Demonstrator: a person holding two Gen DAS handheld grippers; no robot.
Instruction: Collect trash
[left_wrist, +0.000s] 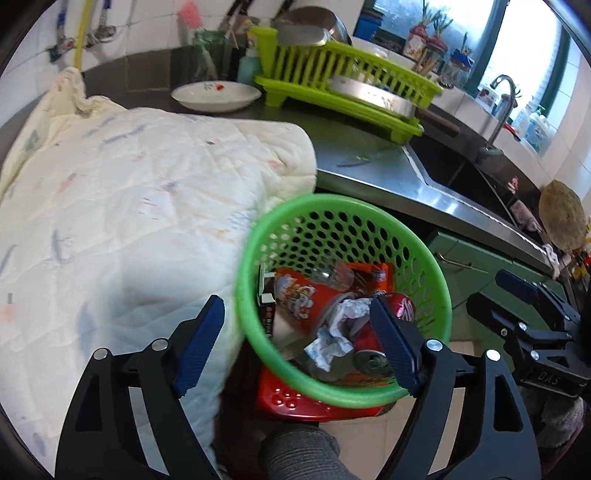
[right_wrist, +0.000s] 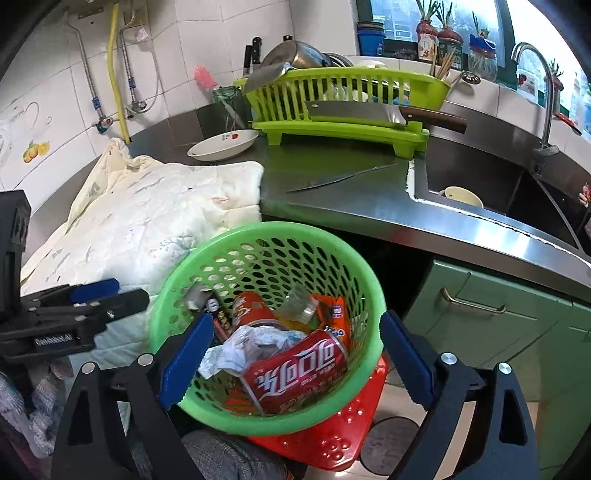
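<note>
A green perforated basket (left_wrist: 295, 218) (right_wrist: 258, 236) stands on a red stool (left_wrist: 295, 398) (right_wrist: 332, 439) in front of the counter. It holds a red Coca-Cola can (right_wrist: 299, 369) (left_wrist: 402, 306), crumpled white paper (right_wrist: 251, 347) (left_wrist: 340, 332), a red snack wrapper (left_wrist: 299, 295), a clear plastic cup (right_wrist: 299, 306) and other trash. My left gripper (left_wrist: 299, 343) is open and empty above the basket's left rim. My right gripper (right_wrist: 295, 362) is open and empty, with its fingers either side of the basket over the can.
A folded white quilt (left_wrist: 129, 206) (right_wrist: 155, 210) lies on the steel counter (right_wrist: 332, 192) left of the basket. A white bowl (right_wrist: 221, 146), a lime dish rack (right_wrist: 343, 110) with a cleaver (right_wrist: 369, 112), a knife (right_wrist: 340, 177) and a sink (right_wrist: 498, 192) lie behind. Green cabinets (right_wrist: 498, 314) are at the right.
</note>
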